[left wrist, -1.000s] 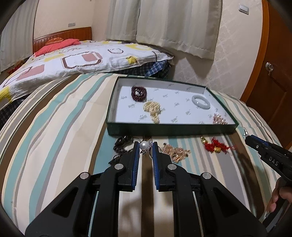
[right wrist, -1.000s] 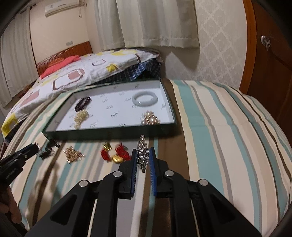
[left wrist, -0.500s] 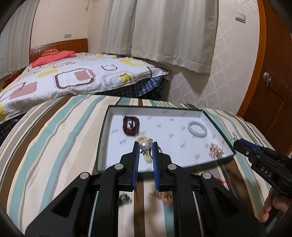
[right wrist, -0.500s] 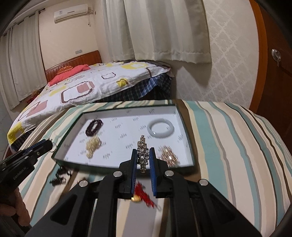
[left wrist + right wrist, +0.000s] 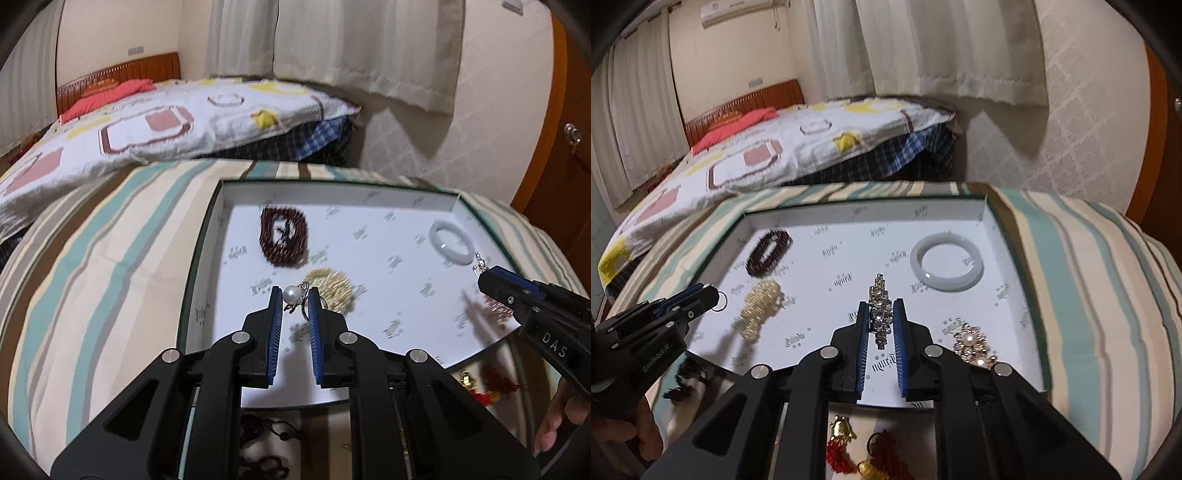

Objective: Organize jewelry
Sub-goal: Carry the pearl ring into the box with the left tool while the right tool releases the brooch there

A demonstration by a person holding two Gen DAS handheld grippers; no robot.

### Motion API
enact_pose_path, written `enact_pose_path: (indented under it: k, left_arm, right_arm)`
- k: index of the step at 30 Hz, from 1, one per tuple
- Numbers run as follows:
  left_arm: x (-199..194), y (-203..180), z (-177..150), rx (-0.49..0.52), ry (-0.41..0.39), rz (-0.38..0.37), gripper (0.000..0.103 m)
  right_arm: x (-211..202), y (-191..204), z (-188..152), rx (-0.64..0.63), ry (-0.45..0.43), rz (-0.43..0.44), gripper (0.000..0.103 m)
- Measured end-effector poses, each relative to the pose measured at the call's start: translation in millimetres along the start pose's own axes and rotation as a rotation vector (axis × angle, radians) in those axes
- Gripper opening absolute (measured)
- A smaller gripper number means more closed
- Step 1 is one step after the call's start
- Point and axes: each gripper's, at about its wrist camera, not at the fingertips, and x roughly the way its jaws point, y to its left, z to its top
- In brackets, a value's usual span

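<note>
We judged the task partly complete. Four pieces lay in the white-lined tray: a dark red bead bracelet at upper left of the right wrist frame, a gold bead bracelet below it, a white jade bangle at upper right, and a rose-gold cluster piece at lower right.

The left gripper was clenched on a pearl ring, held over the tray's lower centre beside the gold bead bracelet. The right gripper was clamped on a rhinestone strip, held upright over the tray's middle. We judged both pieces ready to be set down.

Still outside the tray, on the striped bedcover, we noted a red tassel charm with gold beads at the bottom centre of the right wrist frame, and a dark beaded item at the bottom centre of the left wrist frame.

Only the left wrist view showed the pearl itself; the right wrist view showed just the ring's metal loop at the left gripper's tip. Only the right wrist view showed the rhinestone strip in full and the rose-gold cluster piece unobstructed.
</note>
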Motion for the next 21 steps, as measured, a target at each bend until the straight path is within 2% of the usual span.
enact_pose_path:
  k: [7,17,18,19,21]
  left_arm:
    - [21.5,10.1,-4.3,-0.034,0.099,-0.011,0.015]
    - [24.4,7.2,-2.0,-0.017,0.109,-0.004,0.017]
    - [24.4,6.9,-2.2,-0.016,0.11,-0.004,0.017]
    - [24.1,6.9,-2.3,-0.015,0.109,-0.006,0.018]
    - [23.5,5.5,-1.9,-0.007,0.105,-0.008,0.024]
  right_arm:
    - [19.9,0.3,-6.4,-0.013,0.073,-0.004,0.014]
    - [27.3,0.4,-10.7,-0.02,0.107,-0.001,0.015]
    - [27.6,0.4,-10.5,-0.02,0.107,0.001,0.019]
    - [27.4,0.2,-10.0,-0.02,0.107,0.001,0.028]
    - [26.7,0.9,-10.1,-0.027,0.101,-0.008,0.041]
